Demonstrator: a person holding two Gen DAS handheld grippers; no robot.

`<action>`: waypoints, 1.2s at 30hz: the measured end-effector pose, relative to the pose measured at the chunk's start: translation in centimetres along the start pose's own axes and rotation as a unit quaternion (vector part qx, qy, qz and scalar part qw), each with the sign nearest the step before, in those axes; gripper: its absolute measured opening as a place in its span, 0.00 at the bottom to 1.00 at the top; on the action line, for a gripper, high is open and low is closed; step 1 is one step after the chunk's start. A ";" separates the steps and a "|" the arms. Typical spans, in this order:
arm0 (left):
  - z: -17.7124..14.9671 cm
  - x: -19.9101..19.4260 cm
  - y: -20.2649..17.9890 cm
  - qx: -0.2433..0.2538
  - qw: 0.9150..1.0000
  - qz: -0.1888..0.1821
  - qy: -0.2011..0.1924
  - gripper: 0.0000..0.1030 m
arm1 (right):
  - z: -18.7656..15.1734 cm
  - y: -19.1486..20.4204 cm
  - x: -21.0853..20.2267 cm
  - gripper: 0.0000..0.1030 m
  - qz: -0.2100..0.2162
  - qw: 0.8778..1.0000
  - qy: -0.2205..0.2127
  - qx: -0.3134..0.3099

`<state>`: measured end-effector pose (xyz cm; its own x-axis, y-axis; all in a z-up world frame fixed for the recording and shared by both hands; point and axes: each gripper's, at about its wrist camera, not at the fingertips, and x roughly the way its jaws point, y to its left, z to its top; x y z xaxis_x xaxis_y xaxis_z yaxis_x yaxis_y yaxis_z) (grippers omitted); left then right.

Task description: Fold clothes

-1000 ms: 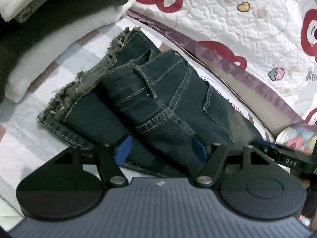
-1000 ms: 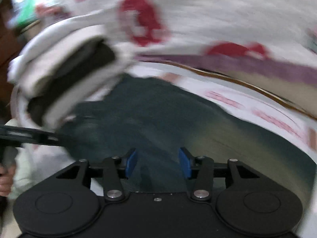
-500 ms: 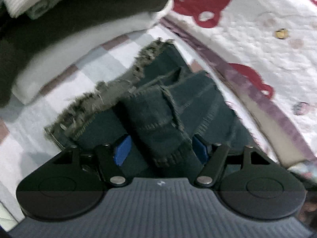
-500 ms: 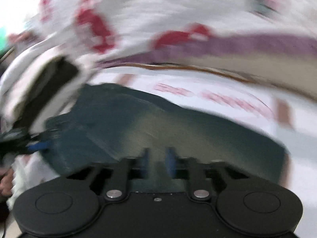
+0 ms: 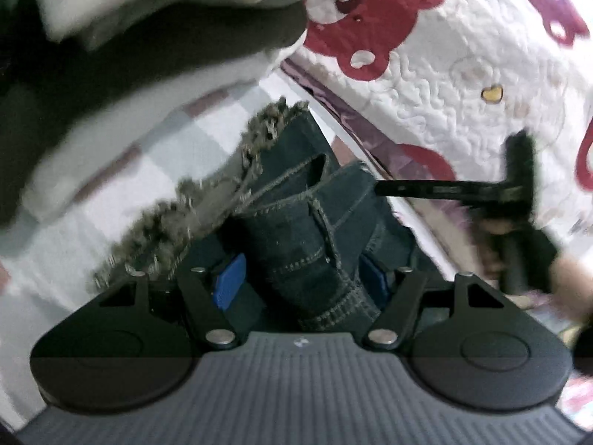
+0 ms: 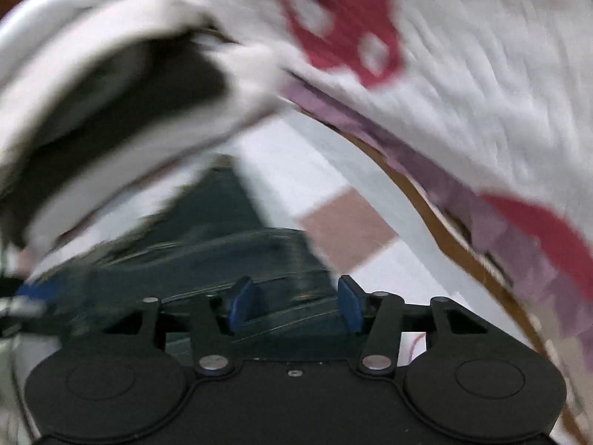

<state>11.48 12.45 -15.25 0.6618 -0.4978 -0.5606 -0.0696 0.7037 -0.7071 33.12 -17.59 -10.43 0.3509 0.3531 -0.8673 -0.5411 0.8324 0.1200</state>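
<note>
Dark blue denim jeans with frayed hems, folded on the checked sheet beside a stack of folded white and dark garments. Left gripper, jaws apart, now straddling a raised denim fold that lay flat a second ago. Right gripper, reopened after closing, over blurred denim: likely bundle being gathered for stacking.

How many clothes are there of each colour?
Dark blue: 1, the jeans
White: 2, folded in the pile
Dark: 1, folded in the pile
Total: 4 that show; the blurred pile may hold more.
</note>
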 end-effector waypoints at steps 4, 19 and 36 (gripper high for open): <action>-0.4 0.0 0.2 -0.028 0.999 -0.019 0.013 0.65 | -1.1 -2.6 0.8 0.65 0.036 0.998 -0.008 0.049; -0.7 0.4 -0.5 -0.010 1.000 -0.011 0.007 0.65 | -4.9 1.8 -2.9 0.16 0.007 0.988 -0.152 0.040; 0.7 -3.0 -0.1 0.007 0.998 0.015 -0.064 0.65 | -5.0 7.1 -9.8 0.16 0.084 0.965 -0.238 -0.068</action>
<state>10.08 14.26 -13.21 0.7499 -0.4075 -0.5212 -0.0814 0.7250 -0.6840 22.05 -17.28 -3.46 0.5429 0.6617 -0.5171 -0.7055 0.6934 0.1466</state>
